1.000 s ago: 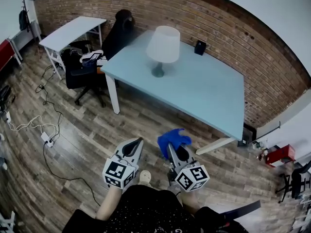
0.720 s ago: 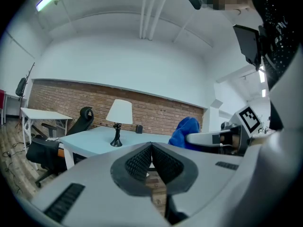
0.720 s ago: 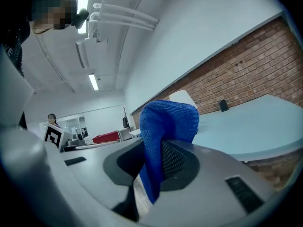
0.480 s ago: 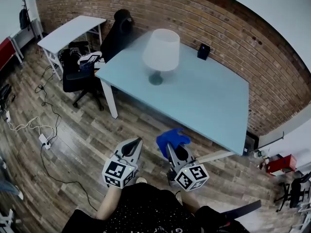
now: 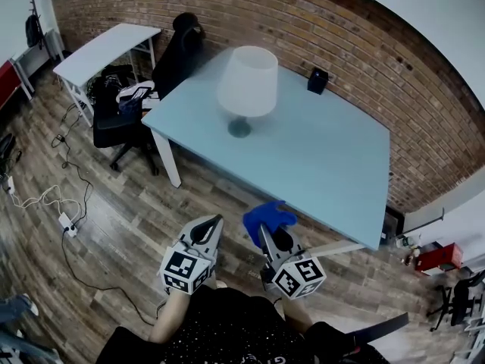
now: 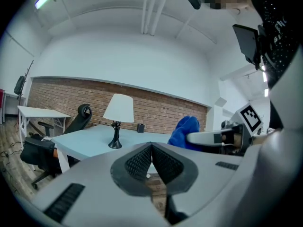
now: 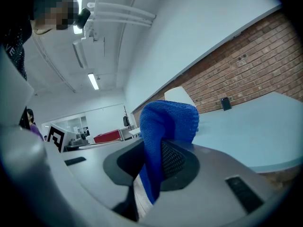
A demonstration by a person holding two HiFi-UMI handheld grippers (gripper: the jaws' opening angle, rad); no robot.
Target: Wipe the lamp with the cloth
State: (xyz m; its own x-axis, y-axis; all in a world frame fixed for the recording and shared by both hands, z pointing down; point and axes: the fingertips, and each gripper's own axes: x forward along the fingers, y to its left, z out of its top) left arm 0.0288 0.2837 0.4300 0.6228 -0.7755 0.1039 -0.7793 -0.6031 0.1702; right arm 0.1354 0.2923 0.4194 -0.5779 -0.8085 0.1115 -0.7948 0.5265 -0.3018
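A white-shaded lamp [image 5: 247, 82] with a dark base stands on the pale blue table [image 5: 326, 158], towards its far left; in the left gripper view the lamp [image 6: 118, 119] shows ahead. My right gripper [image 5: 265, 232] is shut on a blue cloth [image 5: 267, 218], held over the floor short of the table's near edge. The blue cloth [image 7: 163, 141] bunches up between the jaws in the right gripper view. My left gripper [image 5: 214, 224] is shut with nothing in it, level with the right one.
A small black box [image 5: 317, 80] sits at the table's far edge by the brick wall. A black office chair [image 5: 125, 116] and a white desk [image 5: 102, 48] stand to the left. Cables [image 5: 53, 199] lie on the wood floor.
The table and lamp have drawn slightly nearer and shifted left in the head view. Both grippers keep their place and grip.
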